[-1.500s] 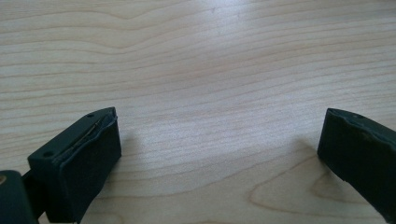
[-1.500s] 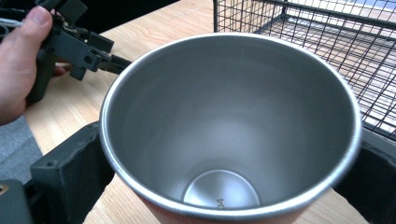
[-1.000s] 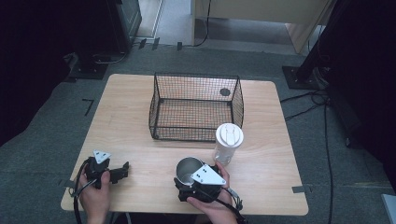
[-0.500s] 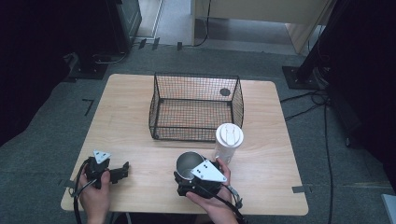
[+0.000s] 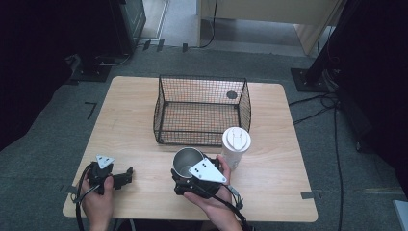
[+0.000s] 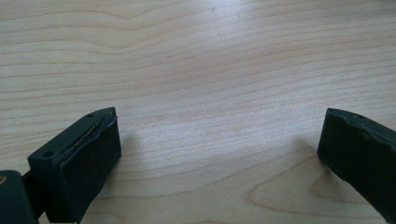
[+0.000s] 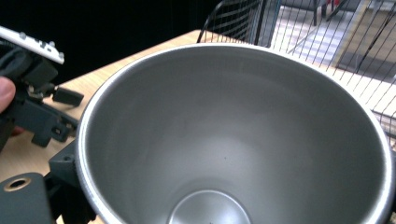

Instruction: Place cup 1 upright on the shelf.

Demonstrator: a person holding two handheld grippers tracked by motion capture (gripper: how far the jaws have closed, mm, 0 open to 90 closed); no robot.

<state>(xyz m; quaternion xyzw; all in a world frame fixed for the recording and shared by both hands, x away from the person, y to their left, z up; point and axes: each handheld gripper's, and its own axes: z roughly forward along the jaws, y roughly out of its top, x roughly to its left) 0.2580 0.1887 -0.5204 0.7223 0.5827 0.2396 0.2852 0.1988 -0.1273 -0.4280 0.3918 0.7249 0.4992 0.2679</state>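
A steel cup (image 5: pixel 186 160) hangs a little above the wooden table (image 5: pixel 269 178), in front of the wire basket (image 5: pixel 202 111). My right gripper (image 5: pixel 184 174) is shut on the cup's rim, and the person's hand is around its body. In the right gripper view the cup's bare inside (image 7: pixel 233 130) faces the camera, with one black jaw at its lower left edge. My left gripper (image 5: pixel 126 175) rests on the table at the front left. Its jaws stand wide apart over bare wood (image 6: pixel 219 149), open with nothing between them.
A white lidded tumbler (image 5: pixel 235 144) stands upright just right of the cup, close to the right hand. The black wire basket sits mid-table with a small dark disc (image 5: pixel 232 95) in its far right corner. Dark floor, cables and stands surround the table.
The right gripper has lifted the steel cup and carried it slightly left and toward the basket. The left gripper has stayed where it was.
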